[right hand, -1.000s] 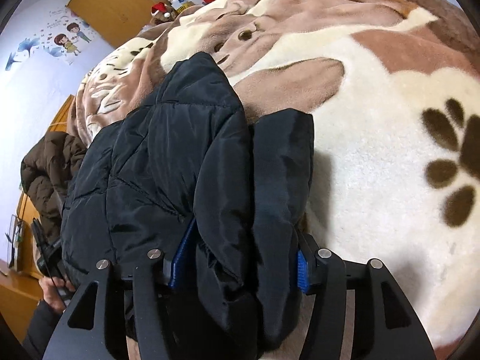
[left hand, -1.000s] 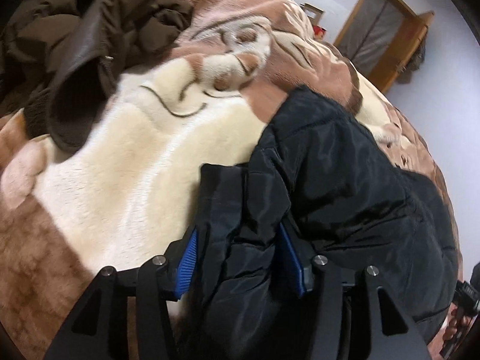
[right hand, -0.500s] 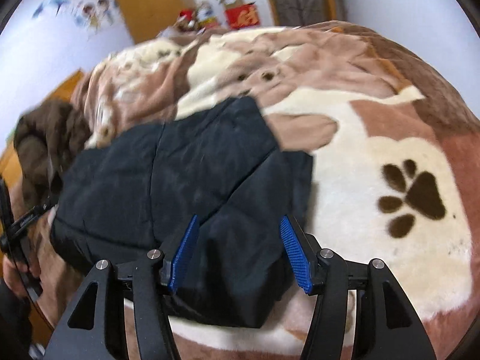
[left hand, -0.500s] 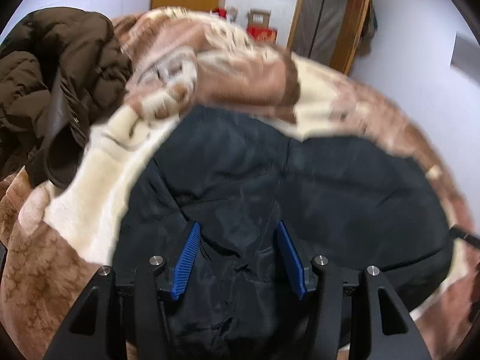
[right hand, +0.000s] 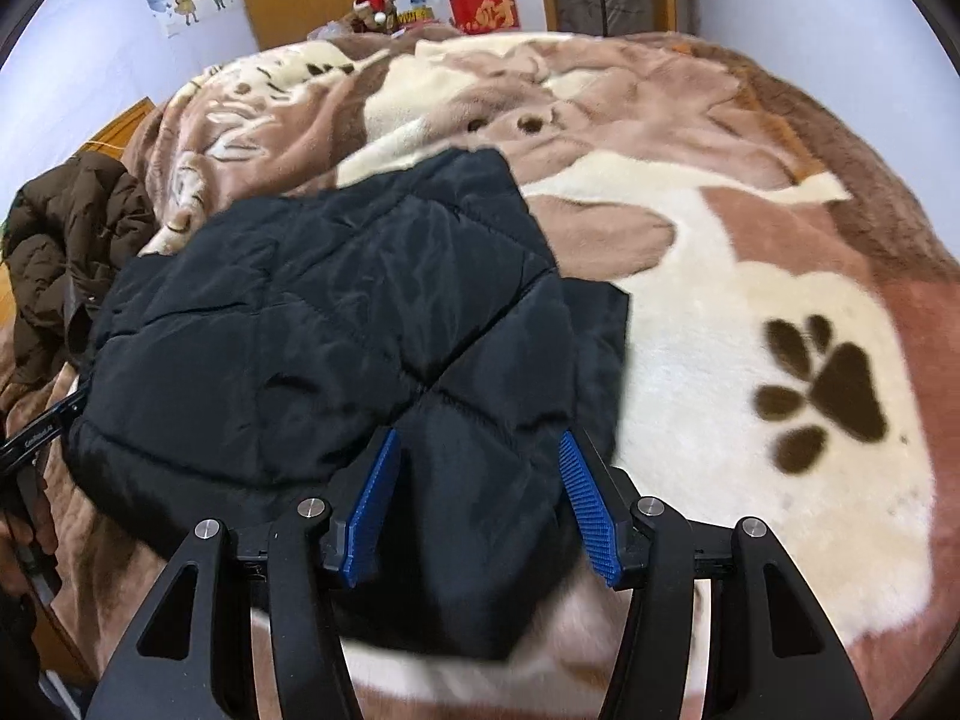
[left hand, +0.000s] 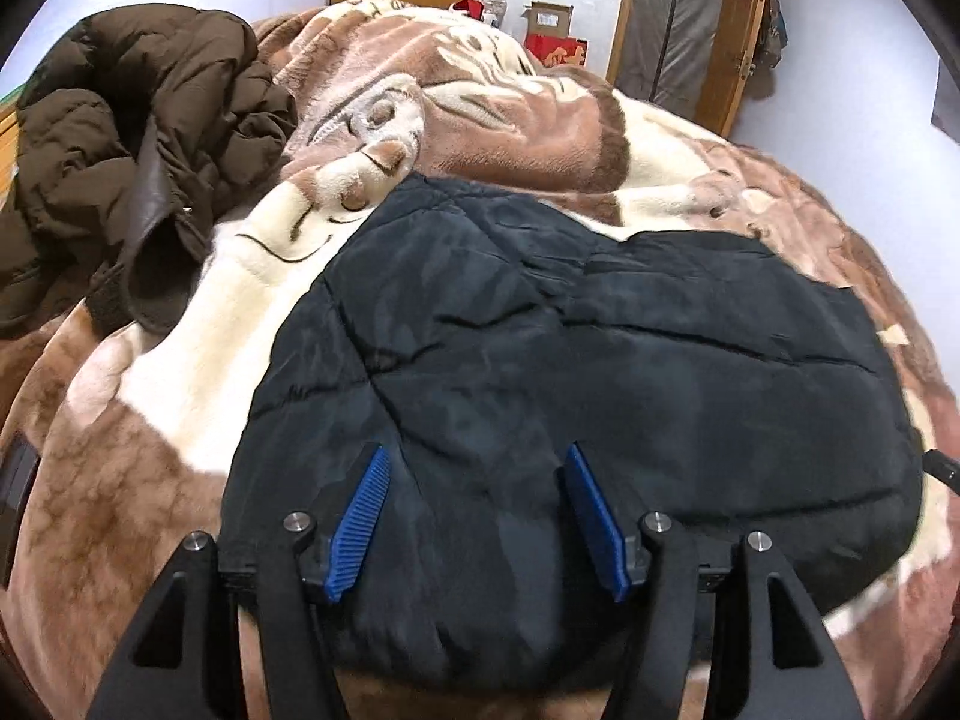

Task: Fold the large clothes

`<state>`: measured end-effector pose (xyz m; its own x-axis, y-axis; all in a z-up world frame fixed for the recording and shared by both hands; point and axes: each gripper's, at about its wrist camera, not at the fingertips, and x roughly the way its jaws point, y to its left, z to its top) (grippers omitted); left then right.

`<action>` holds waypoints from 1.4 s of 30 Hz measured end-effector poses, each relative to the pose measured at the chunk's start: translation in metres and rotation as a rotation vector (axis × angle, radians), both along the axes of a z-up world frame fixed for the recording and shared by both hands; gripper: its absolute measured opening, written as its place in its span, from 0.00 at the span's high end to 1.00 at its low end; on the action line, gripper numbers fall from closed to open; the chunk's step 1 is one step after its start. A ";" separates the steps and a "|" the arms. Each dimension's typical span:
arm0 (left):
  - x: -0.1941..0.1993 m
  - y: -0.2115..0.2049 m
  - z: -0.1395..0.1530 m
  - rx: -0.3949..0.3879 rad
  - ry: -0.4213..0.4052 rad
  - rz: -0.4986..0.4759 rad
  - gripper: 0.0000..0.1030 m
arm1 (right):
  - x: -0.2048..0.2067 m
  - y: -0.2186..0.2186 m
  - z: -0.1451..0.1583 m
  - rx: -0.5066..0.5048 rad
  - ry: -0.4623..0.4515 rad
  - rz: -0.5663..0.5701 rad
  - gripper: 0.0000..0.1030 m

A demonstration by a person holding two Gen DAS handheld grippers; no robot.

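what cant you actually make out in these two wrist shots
- Black jacket: its near edge is hidden under the left tool and right tool.
- Whether either tool's pads press the fabric: unclear.
- Brown coat: cut off by the right view's edge.
- Boxes by the wall: print too small.

A folded black padded jacket point(left hand: 600, 372) lies on a plush brown and cream blanket point(right hand: 750, 300) covering the bed. To the jacket's right, around a dark paw print point(right hand: 828, 396), the blanket is open and flat. To its left a heaped brown coat point(left hand: 138, 138) blocks the way. Beyond the jacket's far edge the blanket is rumpled but passable.
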<state>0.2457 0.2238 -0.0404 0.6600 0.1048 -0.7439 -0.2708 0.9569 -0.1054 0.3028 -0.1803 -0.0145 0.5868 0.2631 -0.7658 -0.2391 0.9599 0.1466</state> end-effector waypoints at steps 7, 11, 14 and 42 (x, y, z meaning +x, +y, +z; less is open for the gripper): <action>-0.068 -0.046 0.025 -0.022 -0.015 -0.026 0.37 | -0.070 0.003 0.029 0.012 -0.056 0.040 0.45; -0.107 -0.078 0.036 -0.021 -0.007 -0.049 0.36 | -0.115 0.008 0.041 -0.006 -0.079 0.058 0.45; -0.135 -0.101 0.045 -0.010 -0.013 -0.073 0.35 | -0.148 0.011 0.046 -0.017 -0.096 0.071 0.45; -0.237 -0.155 0.050 -0.035 -0.009 -0.106 0.34 | -0.267 0.029 0.051 -0.093 -0.135 0.157 0.45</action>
